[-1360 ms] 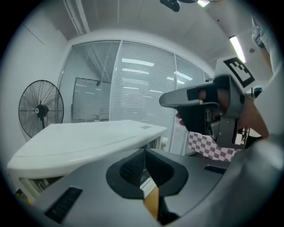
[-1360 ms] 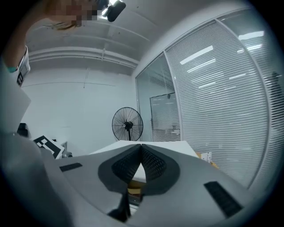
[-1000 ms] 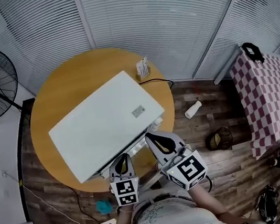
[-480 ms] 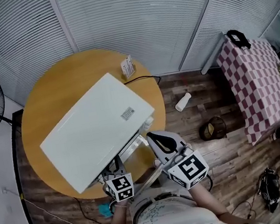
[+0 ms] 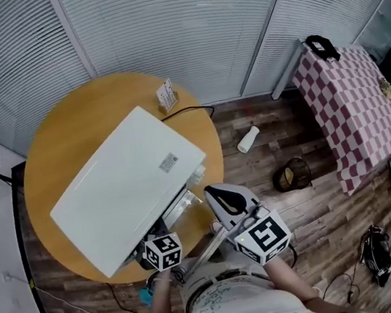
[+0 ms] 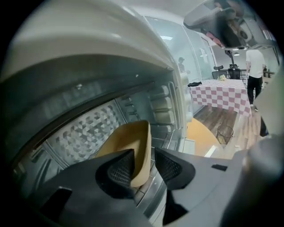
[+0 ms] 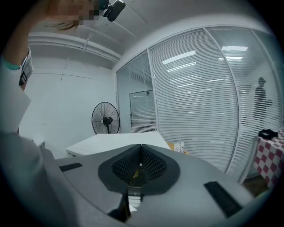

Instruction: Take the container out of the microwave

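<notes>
Left gripper (image 6: pixel 144 155): fingers (image 6: pixel 119 167) stand wide and have just been opening. We see the near wall of the tan container (image 6: pixel 126 142) between them. The left-hand pad sits right against or over that wall, while the right-hand pad stands clear of it with a visible gap, so there is no clamp on it. The container is inside the microwave (image 6: pixel 88 53), low in the cavity near the front opening and centre-left of the left gripper view. The patterned back wall of the cavity is behind it, and the rest of its body runs up and away from the pads.

Right gripper (image 7: pixel 141 150): jaws closed tip to tip with nothing held. It points over the white microwave top toward a standing fan (image 7: pixel 105 119) at centre-left of the right gripper view.

In the head view both grippers are at the lower centre of the frame, at the front edge of the microwave. The left one is tucked under that edge and the right one is just beside it, further right. The microwave sits on a round wooden table (image 5: pixel 66 136). A checkered tablecloth (image 5: pixel 355 110) is at the right of the frame, well apart.
</notes>
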### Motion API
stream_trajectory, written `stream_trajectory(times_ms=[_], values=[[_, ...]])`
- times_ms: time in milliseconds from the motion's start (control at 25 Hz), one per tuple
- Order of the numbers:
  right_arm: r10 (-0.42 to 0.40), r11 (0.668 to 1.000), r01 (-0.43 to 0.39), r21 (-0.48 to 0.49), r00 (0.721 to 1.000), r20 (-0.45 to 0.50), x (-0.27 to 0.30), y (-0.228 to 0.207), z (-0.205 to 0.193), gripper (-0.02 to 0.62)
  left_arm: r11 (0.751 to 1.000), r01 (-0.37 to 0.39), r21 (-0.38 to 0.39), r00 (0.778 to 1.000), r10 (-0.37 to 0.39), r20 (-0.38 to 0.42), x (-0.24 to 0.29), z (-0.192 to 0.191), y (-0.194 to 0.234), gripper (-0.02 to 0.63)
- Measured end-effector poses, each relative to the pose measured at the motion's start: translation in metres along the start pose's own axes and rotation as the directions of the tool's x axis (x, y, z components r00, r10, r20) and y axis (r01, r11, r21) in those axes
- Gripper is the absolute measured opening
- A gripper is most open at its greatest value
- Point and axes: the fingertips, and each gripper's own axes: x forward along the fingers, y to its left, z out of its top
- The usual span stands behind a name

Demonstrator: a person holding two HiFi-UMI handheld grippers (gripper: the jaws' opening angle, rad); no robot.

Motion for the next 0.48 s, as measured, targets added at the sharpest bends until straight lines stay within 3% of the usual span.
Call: stream_trajectory(times_ms=[240,480], values=[[-0.012,1.000,0.012,0.012,1.000,0.001,-0.0047,-0.0067,-0.0025,-0.006,0.997,0.001,0.074,0.999,0.002,-0.046,0.0097,-0.0007,-0.0004,0.143],[-0.007,1.000,0.007,0.011,1.000,0.005,-0.0060,-0.0083,-0.0016,-0.007,0.995,-0.022,0.098,0.998,0.028,-0.059,0.0079,0.0003,0.0029,0.044]])
